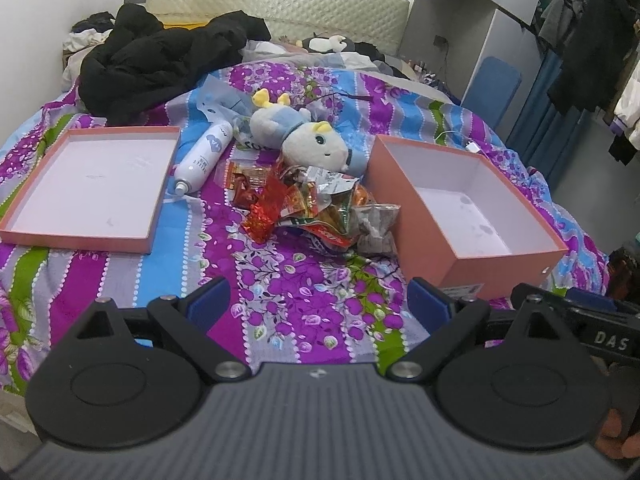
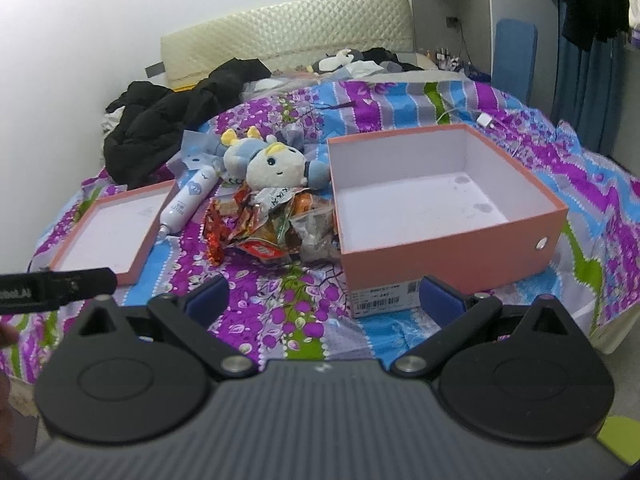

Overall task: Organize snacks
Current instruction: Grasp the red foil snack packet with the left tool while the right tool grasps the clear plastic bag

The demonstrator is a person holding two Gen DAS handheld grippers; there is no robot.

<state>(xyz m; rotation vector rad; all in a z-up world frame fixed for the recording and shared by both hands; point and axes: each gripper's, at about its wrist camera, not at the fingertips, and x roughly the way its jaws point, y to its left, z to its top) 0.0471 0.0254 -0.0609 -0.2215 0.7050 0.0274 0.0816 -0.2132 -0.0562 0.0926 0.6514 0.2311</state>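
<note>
Nearest to us in the left wrist view, we are looking over the ribbed grey body and matte black linkages of the left gripper [image 1: 318,300], whose blue-padded jaws are standing wide apart with nothing between them, hovering above a floral bedspread [image 1: 288,300] striped in purple, blue, grey and green. Beyond it, we are seeing a crinkly heap of snack packets [image 1: 312,208], foil and clear plastic in red, orange and green, lying on the bedspread. To its left, a shallow pink cardboard lid [image 1: 86,184] with a white inside is lying open side up. To its right, a deeper pink box [image 1: 466,208], also white inside, is sitting empty with the heap touching its near left wall. A smooth white spray bottle [image 1: 204,156] is lying on its side between lid and heap. A soft plush toy [image 1: 308,136], white and pale blue with yellow horns, is resting just behind the packets. Crumpled black clothing [image 1: 160,56] is piled farther back, before a quilted cream headboard [image 1: 276,4].

In the right wrist view, we are looking over the right gripper [image 2: 324,300], its blue-padded jaws likewise spread wide and empty. Just ahead, the box [image 2: 452,256] is showing a barcode label on its near wall. The snack packets [image 2: 272,224] are lying against its left side, with the plush toy [image 2: 272,164] behind them and the lid [image 2: 116,232] farther left.
</note>
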